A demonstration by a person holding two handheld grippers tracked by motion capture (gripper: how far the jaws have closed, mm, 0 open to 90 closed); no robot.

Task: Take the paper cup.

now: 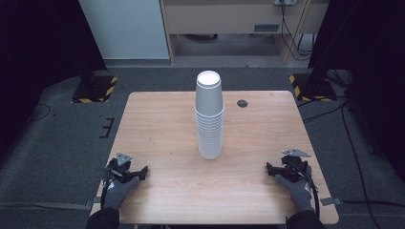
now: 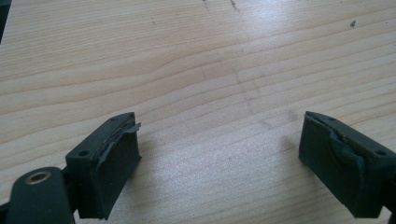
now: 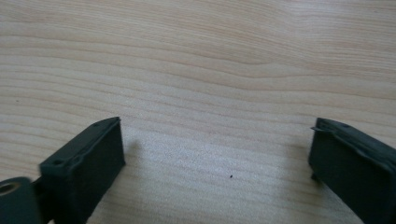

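Cups: tall stack of white paper cups (image 1: 209,117), upturned, at centre of light wooden bench (image 1: 157,124).
Left tool (image 1: 142,171): at 7 o'clock, jaws apart, empty.
Right tool (image 1: 270,168): at 5 o'clock, jaws apart, empty.
Progress: stack untouched; work seemingly not begun.

A tall stack of white paper cups (image 1: 209,116), nested upside down with the flat base of the top cup facing up, is seen standing upright near the middle of the light wooden desk (image 1: 157,129), leaning very slightly. The rims are packed closely along the lower half.
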